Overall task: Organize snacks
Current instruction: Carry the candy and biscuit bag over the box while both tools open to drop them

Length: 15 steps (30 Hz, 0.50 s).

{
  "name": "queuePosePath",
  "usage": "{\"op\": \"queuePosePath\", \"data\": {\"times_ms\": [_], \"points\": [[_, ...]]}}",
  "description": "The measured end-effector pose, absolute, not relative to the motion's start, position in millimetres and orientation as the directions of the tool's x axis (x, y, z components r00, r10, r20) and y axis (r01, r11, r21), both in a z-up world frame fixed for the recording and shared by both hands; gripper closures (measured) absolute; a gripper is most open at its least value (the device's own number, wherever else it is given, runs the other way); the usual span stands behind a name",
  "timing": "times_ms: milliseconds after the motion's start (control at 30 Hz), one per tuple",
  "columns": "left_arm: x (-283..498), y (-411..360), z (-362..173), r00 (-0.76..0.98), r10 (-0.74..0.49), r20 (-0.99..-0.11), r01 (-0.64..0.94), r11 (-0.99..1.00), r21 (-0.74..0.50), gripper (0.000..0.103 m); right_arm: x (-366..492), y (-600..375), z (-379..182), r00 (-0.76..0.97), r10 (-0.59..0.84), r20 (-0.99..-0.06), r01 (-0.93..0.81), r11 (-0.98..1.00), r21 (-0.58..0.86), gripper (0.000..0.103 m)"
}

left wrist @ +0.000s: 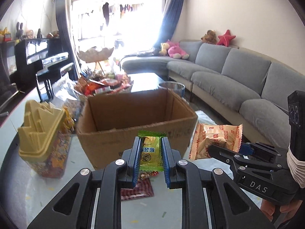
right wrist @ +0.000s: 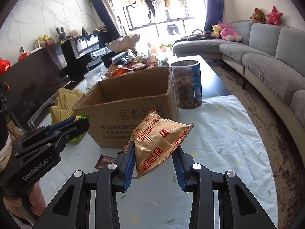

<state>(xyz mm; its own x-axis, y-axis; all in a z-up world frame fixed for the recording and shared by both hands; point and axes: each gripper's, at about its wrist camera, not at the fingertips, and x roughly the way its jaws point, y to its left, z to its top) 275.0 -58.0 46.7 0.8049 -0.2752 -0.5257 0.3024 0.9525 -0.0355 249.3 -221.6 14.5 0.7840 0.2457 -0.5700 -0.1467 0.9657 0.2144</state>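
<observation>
With the left gripper [left wrist: 150, 150] clamped on a green candy packet [left wrist: 150, 152] and the right gripper [right wrist: 154, 158] pinching a biscuit bag [right wrist: 160, 143], both just short of the cardboard box [right wrist: 133, 103] ahead, each load probably needed lifting over the near rim before release.

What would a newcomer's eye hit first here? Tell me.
The open brown cardboard box stands mid-table. In front of it, the left gripper pinches a green-and-yellow candy wrapper, while the right gripper clamps a crinkly tan-and-red Fortune Biscuits packet. A clear tub of brown snack balls stands right of the box.
</observation>
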Motion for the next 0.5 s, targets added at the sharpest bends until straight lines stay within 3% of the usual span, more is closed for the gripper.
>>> {"op": "queuePosePath", "data": {"times_ms": [500], "points": [[296, -30, 101, 0.876, -0.217, -0.431, 0.240, 0.971, -0.001, 0.081, 275, -194, 74, 0.850, 0.263, -0.456, -0.218, 0.965, 0.149, 0.064]]}}
